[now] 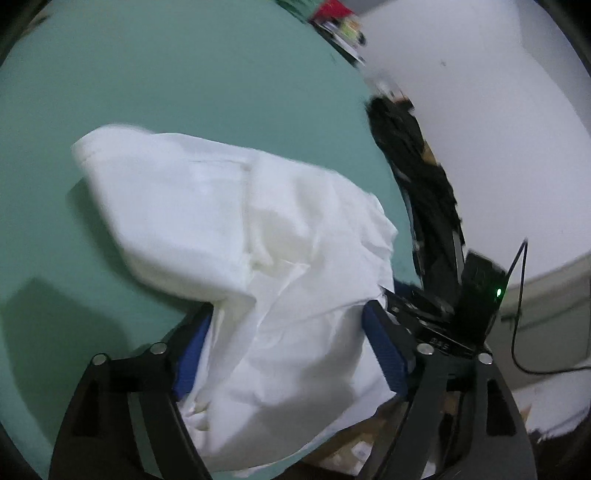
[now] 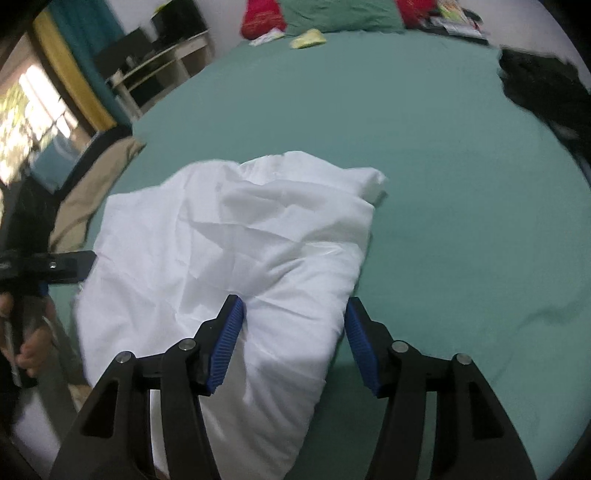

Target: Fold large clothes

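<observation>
While the white garment (image 2: 236, 254) is lying bunched on the green bed sheet (image 2: 424, 155), both grippers are standing at its near edge with their blue pads spread wide. In the right wrist view the right gripper (image 2: 293, 339) is straddling the near right corner of the cloth: its left pad is pressing into a crease of the fabric, its right pad is sitting just off the cloth's edge over bare sheet, and the jaws are gaping rather than pinching. From there the garment's long axis is running from the near left toward a rounded, rolled end that is pointing to the far right. In the left wrist view the left gripper (image 1: 288, 350) is also spread apart, with a thick fold of the garment (image 1: 221, 221) filling the gap between its pads and a tapered lobe pointing to the far left. A black garment (image 2: 546, 92) is lying well apart at the bed's far right edge, and red pillows (image 2: 262, 16) are sitting at the head.
</observation>
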`<state>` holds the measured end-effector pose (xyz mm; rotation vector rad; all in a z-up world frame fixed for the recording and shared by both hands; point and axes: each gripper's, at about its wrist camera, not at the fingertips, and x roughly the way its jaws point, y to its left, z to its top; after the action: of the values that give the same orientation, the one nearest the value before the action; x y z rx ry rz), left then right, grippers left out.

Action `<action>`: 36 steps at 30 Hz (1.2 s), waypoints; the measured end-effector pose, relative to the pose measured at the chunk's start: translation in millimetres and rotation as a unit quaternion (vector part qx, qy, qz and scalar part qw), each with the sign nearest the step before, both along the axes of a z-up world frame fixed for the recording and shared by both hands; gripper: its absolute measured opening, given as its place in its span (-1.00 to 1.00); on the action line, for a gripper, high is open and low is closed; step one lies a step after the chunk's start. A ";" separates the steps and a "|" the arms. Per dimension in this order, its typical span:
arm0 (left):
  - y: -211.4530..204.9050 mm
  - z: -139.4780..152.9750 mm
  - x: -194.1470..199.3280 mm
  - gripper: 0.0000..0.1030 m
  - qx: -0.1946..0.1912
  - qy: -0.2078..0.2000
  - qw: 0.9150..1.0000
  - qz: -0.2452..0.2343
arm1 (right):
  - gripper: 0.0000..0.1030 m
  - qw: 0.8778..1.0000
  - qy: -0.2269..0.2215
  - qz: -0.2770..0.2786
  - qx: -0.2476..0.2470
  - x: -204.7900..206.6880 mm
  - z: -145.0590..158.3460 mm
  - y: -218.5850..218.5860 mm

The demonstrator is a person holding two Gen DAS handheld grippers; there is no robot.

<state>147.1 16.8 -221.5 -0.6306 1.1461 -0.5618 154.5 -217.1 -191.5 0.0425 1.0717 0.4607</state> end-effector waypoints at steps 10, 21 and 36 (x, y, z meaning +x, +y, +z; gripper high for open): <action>-29.6 -5.3 7.2 0.63 0.080 -0.014 0.996 -0.020 | 0.13 0.999 0.011 -0.016 0.042 -1.3 3.3 -12.5; -57.4 -3.3 12.9 0.63 0.158 -0.067 0.984 -0.050 | 0.21 0.987 0.053 -0.054 0.143 -3.0 -23.7 -25.9; -51.6 28.3 -11.0 -0.58 0.143 -0.115 0.983 -0.030 | -0.63 0.990 -0.012 -0.035 0.139 -20.9 9.5 7.7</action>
<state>136.1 -34.8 -193.2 -0.2762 1.0054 -0.4945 133.6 -209.4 -182.0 0.3192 0.9739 0.5418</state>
